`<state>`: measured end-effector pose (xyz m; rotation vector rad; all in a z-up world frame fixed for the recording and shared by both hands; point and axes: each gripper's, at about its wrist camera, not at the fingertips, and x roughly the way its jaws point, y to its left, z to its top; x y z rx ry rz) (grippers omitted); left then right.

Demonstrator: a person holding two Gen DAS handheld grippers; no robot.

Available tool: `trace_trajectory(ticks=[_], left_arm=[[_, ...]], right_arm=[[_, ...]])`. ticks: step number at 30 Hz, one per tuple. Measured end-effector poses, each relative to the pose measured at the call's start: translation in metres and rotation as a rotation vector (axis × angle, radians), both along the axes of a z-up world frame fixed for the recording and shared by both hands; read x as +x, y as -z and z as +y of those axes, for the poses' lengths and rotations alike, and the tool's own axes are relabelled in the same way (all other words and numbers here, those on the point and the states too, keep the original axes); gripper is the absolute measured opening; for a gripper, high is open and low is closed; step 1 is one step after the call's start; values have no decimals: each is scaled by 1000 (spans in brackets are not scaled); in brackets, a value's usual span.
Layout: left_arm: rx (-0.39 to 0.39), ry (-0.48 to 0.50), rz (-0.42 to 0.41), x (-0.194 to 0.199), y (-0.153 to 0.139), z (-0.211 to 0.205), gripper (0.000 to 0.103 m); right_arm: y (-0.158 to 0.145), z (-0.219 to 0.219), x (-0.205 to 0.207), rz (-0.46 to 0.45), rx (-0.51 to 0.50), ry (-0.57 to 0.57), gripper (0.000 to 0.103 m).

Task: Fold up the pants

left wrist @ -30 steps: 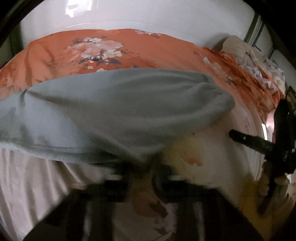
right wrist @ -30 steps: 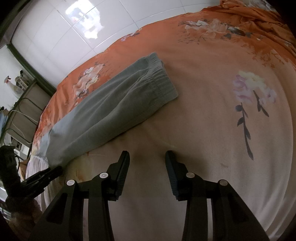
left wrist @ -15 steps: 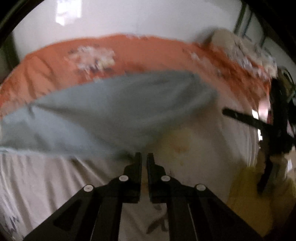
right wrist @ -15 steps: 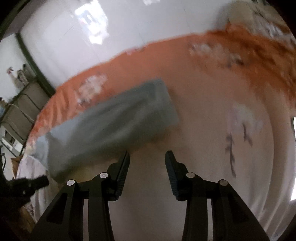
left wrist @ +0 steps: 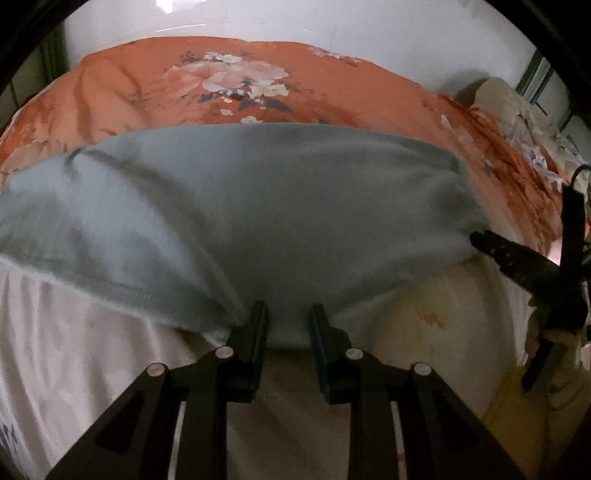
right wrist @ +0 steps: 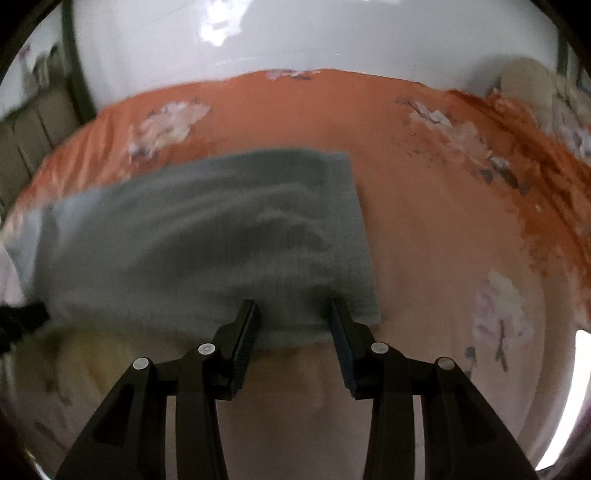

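Left wrist view shows the grey pants (left wrist: pixel 258 206) lying as one long flat band across the orange flowered bed (left wrist: pixel 229 77), so the legs seem already laid together; the cross folds are, I think, still to do. The left claw (left wrist: pixel 287 325) is partly open, its fingers standing on each side of the near edge of the pants, but it grips nothing yet. In the right wrist view the right claw (right wrist: pixel 293 325) is wider open at the near edge of the pants, close to their square end, also holding nothing. Beyond the pants the bed is bare up to the white wall (left wrist: pixel 332 22), which gives room to fold. Crumpled bedding (left wrist: pixel 517 114) lies far right of the pants.
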<state>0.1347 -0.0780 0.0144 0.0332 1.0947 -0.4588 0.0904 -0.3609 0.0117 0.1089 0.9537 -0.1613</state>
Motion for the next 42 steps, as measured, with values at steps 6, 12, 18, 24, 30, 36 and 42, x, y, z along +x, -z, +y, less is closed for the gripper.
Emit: trace_trajectory(ticks=[6, 12, 18, 24, 30, 36, 42], left_arm=[[22, 31, 15, -8, -8, 3, 24], [54, -55, -76, 0, -41, 61, 42], [61, -202, -98, 51, -55, 140, 46], [142, -240, -43, 94, -31, 173, 46], [405, -310, -16, 107, 6, 220, 47], [472, -339, -40, 105, -6, 236, 53], [335, -376, -79, 92, -21, 239, 53]], right_arm=[[6, -13, -12, 9, 96, 61, 40], [-18, -7, -14, 43, 135, 86, 40], [-44, 45, -1, -7, 152, -18, 40], [-34, 118, 32, 16, 206, -133, 40], [4, 184, 27, 19, 133, -248, 42], [3, 186, 18, 15, 108, -275, 43], [-12, 173, 17, 34, 206, -240, 43]])
